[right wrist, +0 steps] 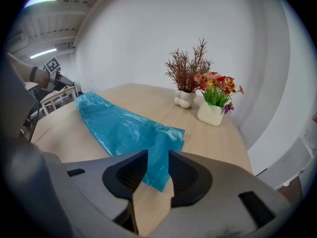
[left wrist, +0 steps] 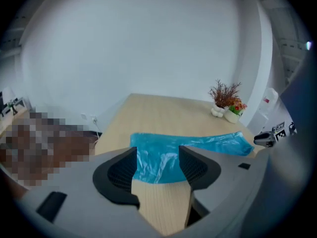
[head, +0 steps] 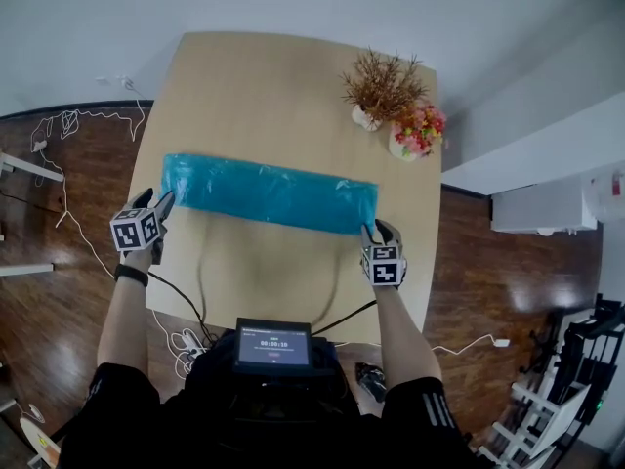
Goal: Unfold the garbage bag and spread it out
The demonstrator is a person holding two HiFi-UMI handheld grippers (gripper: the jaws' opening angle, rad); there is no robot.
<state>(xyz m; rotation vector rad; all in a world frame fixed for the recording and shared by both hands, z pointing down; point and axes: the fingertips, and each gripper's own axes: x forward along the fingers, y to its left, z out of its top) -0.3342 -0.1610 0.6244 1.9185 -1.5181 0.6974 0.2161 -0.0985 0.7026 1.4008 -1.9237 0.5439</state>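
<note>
The blue garbage bag (head: pixel 269 191) lies flat as one long strip across the wooden table (head: pixel 264 86). My left gripper (head: pixel 161 206) stands at the strip's left end. In the left gripper view its jaws (left wrist: pixel 157 155) are wide open, with the bag (left wrist: pixel 188 145) lying on the table beyond the gap and not pinched. My right gripper (head: pixel 379 231) stands at the strip's right end. In the right gripper view its jaws (right wrist: pixel 158 157) are parted, and the bag's near corner (right wrist: pixel 157 175) lies on the table in the gap, loose.
A dried plant in a white vase (head: pixel 381 91) and a pot of bright flowers (head: pixel 418 133) stand at the table's far right. Cables (head: pixel 68 125) trail on the dark wood floor at the left. A small screen (head: pixel 273 345) sits at the person's chest.
</note>
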